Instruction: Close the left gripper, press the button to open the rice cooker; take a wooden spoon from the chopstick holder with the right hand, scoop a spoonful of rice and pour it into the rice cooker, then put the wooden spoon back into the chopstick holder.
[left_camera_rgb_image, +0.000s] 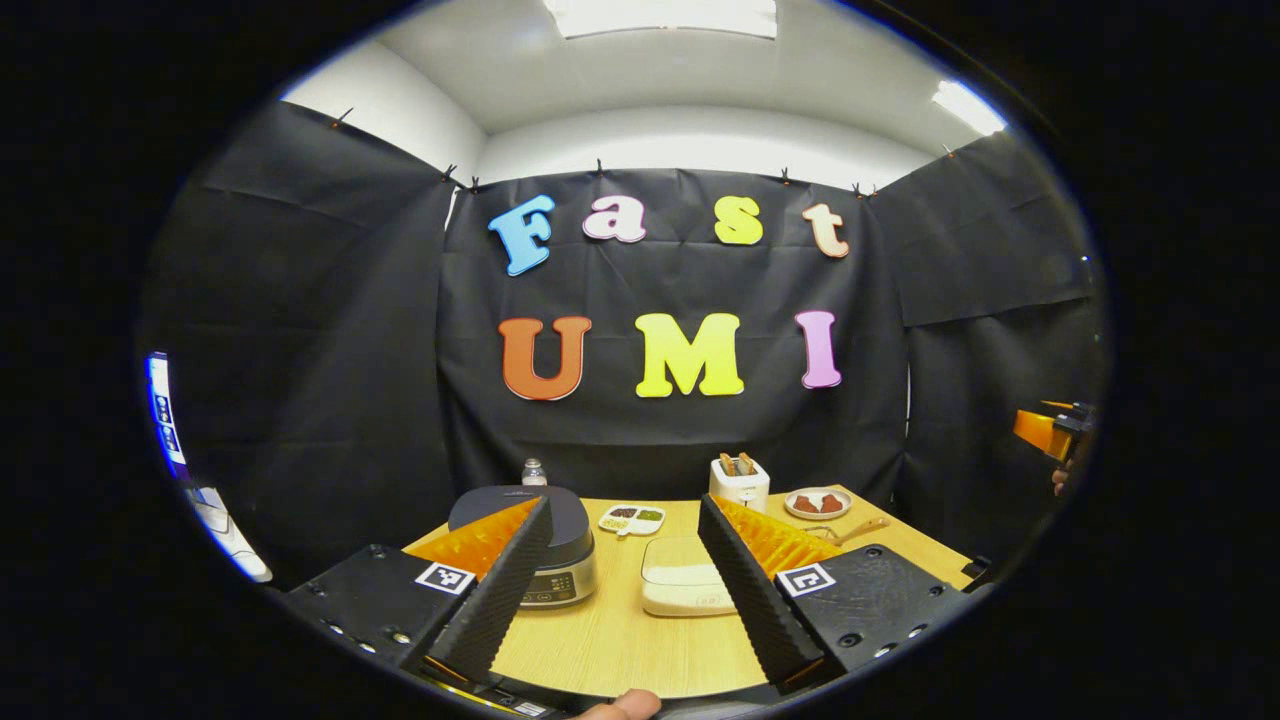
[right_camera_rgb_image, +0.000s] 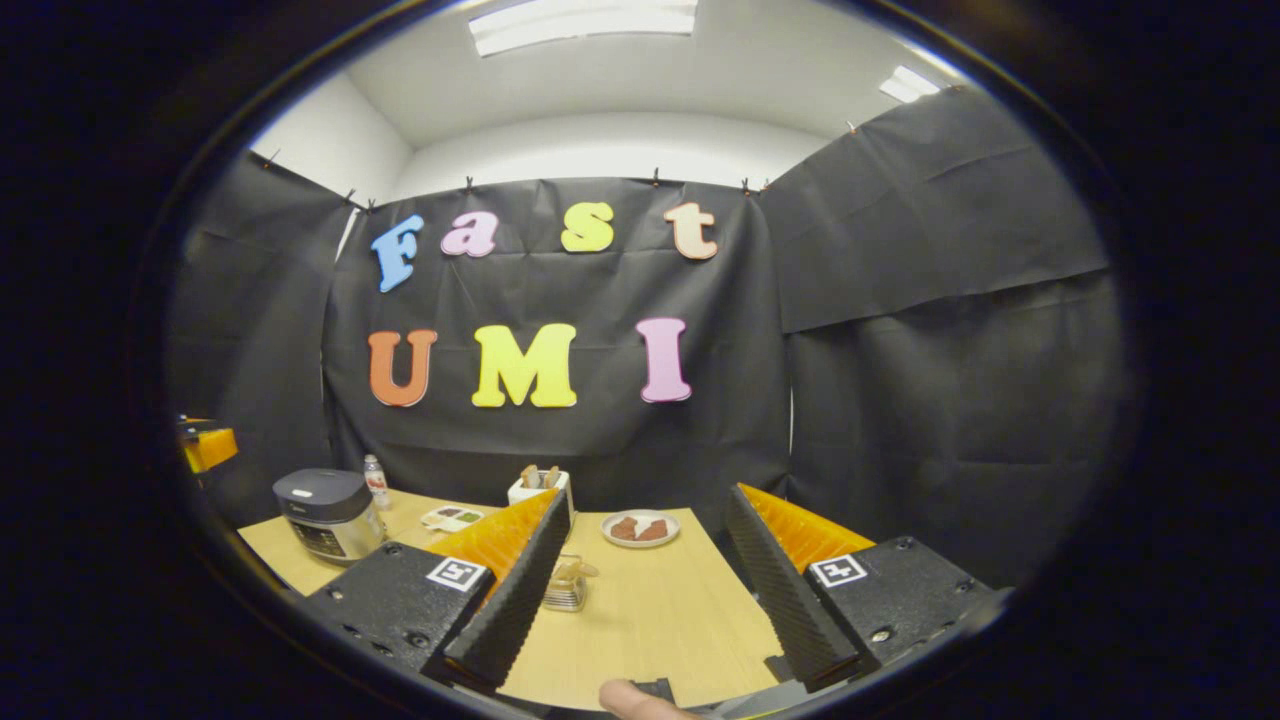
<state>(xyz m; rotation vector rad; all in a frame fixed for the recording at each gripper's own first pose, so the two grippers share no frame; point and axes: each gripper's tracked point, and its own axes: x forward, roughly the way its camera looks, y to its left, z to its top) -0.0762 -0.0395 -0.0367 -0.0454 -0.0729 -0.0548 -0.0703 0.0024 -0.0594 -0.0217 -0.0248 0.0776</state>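
Observation:
The dark-lidded rice cooker (left_camera_rgb_image: 560, 540) stands on the wooden table (left_camera_rgb_image: 610, 640) with its lid down, partly behind one finger of my left gripper (left_camera_rgb_image: 625, 505), which is open and holds nothing. A clear box of white rice (left_camera_rgb_image: 680, 580) sits beside the cooker. A small clear holder with a wooden spoon (right_camera_rgb_image: 567, 583) stands just past a finger of my right gripper (right_camera_rgb_image: 645, 495), also open with nothing in it. The spoon's handle (left_camera_rgb_image: 858, 528) sticks out at the right. In the right gripper view the rice cooker (right_camera_rgb_image: 325, 510) is far left.
At the table's back stand a small bottle (left_camera_rgb_image: 534, 472), a compartment dish (left_camera_rgb_image: 632, 518), a white box with brown pieces (left_camera_rgb_image: 740, 482) and a plate of brown food (left_camera_rgb_image: 818, 502). The other gripper (left_camera_rgb_image: 1050, 430) shows at the far right edge. Black cloth walls surround the table.

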